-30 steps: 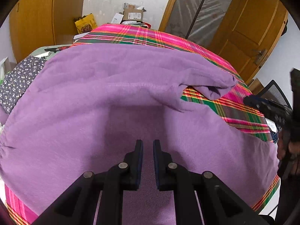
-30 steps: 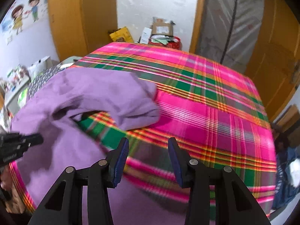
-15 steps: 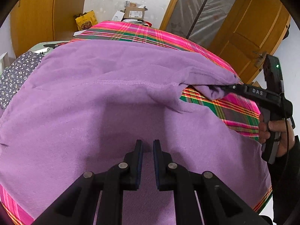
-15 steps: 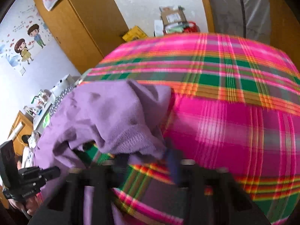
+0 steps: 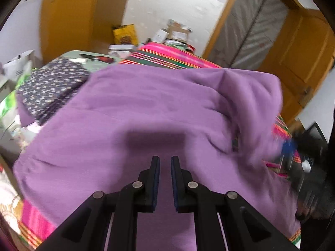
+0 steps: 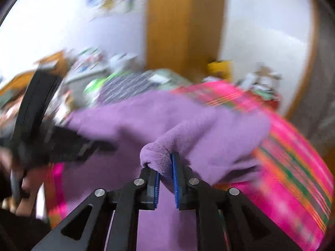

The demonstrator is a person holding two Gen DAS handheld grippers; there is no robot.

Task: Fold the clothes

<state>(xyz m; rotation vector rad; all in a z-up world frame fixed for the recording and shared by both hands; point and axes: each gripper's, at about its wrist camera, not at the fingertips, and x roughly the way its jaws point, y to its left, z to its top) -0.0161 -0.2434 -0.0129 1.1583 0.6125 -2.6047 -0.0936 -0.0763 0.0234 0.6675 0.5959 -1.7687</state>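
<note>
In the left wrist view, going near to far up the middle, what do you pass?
left gripper → purple garment → pink plaid cloth → cardboard boxes → white wall

Fuzzy matt purple fleece garment (image 5: 146,108) lies on woven plaid cloth (image 6: 293,167); glossy wooden door (image 5: 303,48) behind.

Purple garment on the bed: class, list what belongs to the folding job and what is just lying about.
Job:
purple garment
right claw, opening, with the garment's bunched end between its pads
left claw
plaid bedcover

Lying about:
dotted dark cloth
yellow box
cardboard boxes
</note>
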